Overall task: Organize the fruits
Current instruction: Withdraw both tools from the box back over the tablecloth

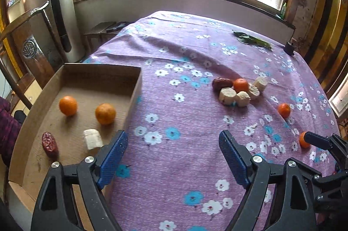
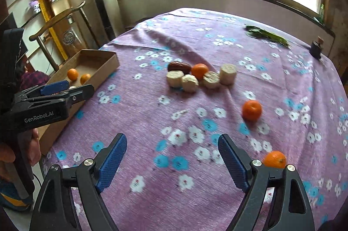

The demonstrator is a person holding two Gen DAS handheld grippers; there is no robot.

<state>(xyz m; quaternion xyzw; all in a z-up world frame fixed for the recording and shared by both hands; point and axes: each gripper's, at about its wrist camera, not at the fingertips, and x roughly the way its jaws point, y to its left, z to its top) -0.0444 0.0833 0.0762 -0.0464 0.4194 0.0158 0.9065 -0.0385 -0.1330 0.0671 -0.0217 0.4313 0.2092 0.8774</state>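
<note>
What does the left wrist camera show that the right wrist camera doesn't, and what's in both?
Only the left wrist view shows the red date and the white chunk lying in the cardboard box, near its close end. Only the right wrist view shows the left gripper's body from the side, labelled GenRobot.AI. Both share the box's two oranges, the cluster of pale chunks around an orange on the purple tablecloth, two loose oranges, and the green leaves.

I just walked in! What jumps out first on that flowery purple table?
Bright oranges dot the purple cloth, one inside a heap of pale chunks mid-table. At the table's left edge, a cardboard box holds two more oranges. Both blue claws, left claw and right claw, are open.
</note>
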